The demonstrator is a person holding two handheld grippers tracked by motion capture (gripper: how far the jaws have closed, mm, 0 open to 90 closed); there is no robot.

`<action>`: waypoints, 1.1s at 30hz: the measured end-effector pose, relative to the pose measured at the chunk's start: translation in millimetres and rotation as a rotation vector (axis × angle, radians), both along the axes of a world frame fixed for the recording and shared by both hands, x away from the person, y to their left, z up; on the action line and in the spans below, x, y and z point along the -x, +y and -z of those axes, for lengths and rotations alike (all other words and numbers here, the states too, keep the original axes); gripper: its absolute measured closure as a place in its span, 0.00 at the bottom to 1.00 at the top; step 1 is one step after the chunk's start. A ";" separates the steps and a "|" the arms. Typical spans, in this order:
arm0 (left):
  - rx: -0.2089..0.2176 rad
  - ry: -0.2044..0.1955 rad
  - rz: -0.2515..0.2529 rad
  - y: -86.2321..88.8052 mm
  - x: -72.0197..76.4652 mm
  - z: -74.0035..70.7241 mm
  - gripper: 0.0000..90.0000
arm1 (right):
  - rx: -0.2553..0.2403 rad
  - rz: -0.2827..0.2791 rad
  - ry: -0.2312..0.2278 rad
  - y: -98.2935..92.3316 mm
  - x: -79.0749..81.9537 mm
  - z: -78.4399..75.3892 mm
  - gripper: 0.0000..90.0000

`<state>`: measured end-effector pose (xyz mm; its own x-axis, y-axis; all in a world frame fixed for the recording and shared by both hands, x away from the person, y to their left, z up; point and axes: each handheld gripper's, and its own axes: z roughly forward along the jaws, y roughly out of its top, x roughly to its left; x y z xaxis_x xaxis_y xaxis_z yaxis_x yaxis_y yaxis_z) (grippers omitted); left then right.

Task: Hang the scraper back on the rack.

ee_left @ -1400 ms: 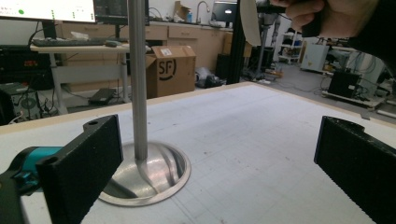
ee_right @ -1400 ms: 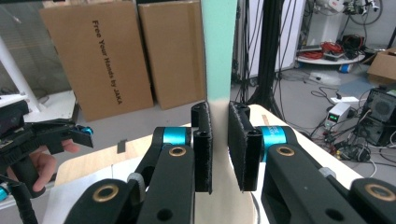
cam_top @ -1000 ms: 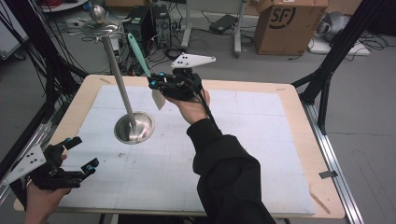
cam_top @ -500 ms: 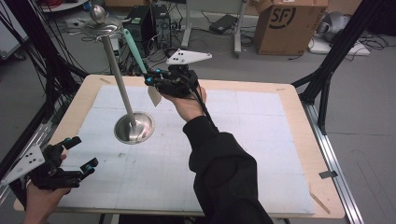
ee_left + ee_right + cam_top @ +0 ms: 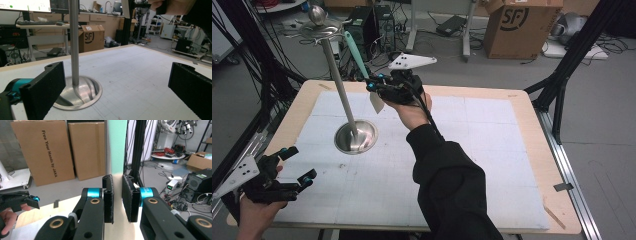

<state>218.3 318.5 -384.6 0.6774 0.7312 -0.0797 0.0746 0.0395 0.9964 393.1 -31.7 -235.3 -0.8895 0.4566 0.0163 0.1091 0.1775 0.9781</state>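
- Teal-handled spatula (image 5: 357, 55) is sitting clamped in the right gripper (image 5: 373, 86), raised above the far left part of the table (image 5: 492, 150) and slanting up toward the top of the metal stand (image 5: 343, 100); in the right gripper view the pads (image 5: 109, 200) are pinching it where the teal handle is meeting the pale blade.
- Left gripper (image 5: 294, 167) is resting low at the near left corner, its jaws spread wide and holding nothing, with the stand's base (image 5: 82, 92) lying just ahead of them in the left gripper view.
- What seems to be going on is hanging the spatula on the small disc at the stand's top (image 5: 318, 27); whether hooks are waiting there is too blurred to tell.
- Risk one: the grip is sitting at one end of a long utensil, so it could be pivoting between the pads and swinging off line.
- Risk two: the handle tip is nearing the pole, and a sideways knock could be tipping the tall, narrow stand, since nothing is steadying its base.
- Risk three: letting go before the handle is properly seated could be sending the spatula down onto the table.
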 end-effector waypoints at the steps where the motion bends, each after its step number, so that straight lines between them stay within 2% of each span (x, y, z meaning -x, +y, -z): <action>1: 0.003 0.001 0.000 -0.4 -0.1 0.1 0.02 | 0.003 -0.001 0.000 0.0 -0.3 0.1 0.90; 19: 0.010 0.007 0.011 -2.0 1.4 0.5 0.02 | 0.001 0.004 0.008 7.4 -5.6 3.6 0.90; 23: -0.004 0.010 0.018 -4.7 1.8 1.4 0.02 | 0.000 0.001 0.010 9.6 -6.6 4.6 0.90; 33: -0.007 0.014 0.013 -5.4 3.8 2.4 0.02 | -0.005 -0.006 0.019 15.1 -6.6 8.0 0.90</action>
